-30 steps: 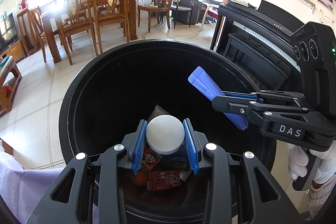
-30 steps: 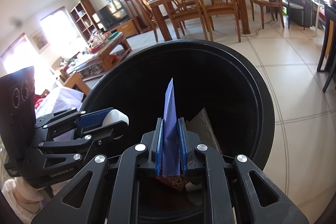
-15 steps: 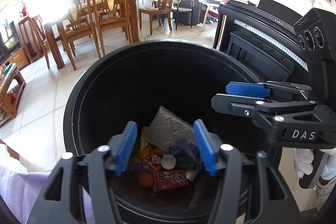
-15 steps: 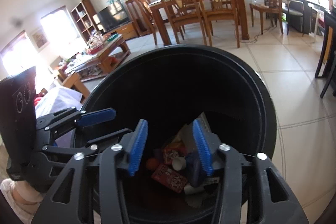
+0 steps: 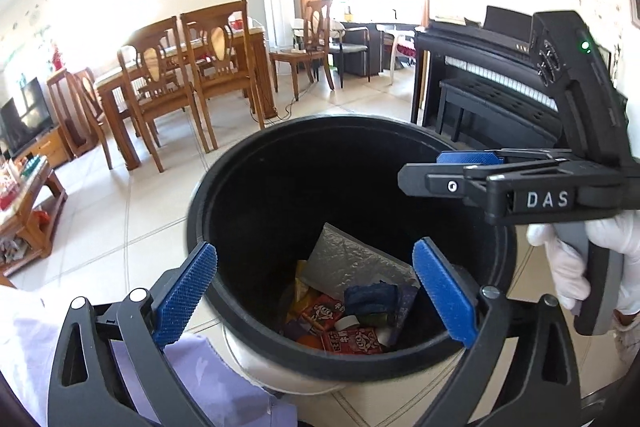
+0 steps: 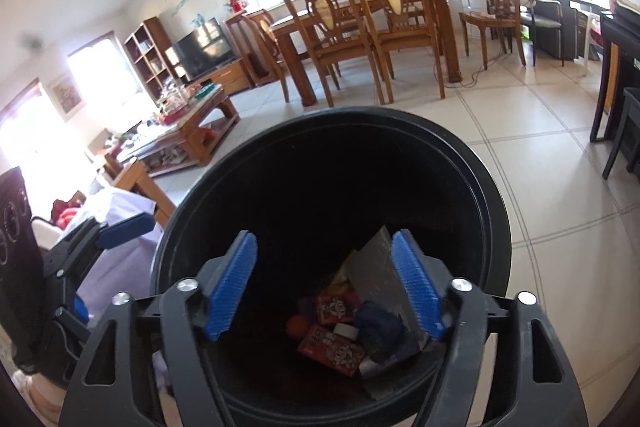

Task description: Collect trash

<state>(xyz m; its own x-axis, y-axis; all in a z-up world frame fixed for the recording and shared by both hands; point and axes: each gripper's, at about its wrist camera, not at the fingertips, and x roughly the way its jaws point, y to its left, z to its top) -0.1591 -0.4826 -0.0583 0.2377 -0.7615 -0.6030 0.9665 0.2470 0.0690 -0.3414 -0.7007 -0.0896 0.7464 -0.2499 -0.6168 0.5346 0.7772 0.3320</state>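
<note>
Both tongs (image 5: 316, 291) (image 6: 326, 287) — just opened, empty

Bin (image 5: 256, 163): black inside & rim, white outer wall. Wrapper (image 5: 350, 341): red w/ white print. Pouch (image 5: 352, 259): silver-grey, crinkled. Crumpled scrap (image 5: 370, 297): dark blue. Cap (image 5: 347, 323): white. Gripper pads (image 5: 186, 293): blue, ribbed; frames black. Glove (image 5: 568, 267): white. Floor tiles (image 5: 120, 211): beige. Chairs (image 5: 160, 83): brown wood.

"DAS" in white on right gripper (image 5: 468, 171) body, red carton (image 5: 350, 341) print unreadable
</note>
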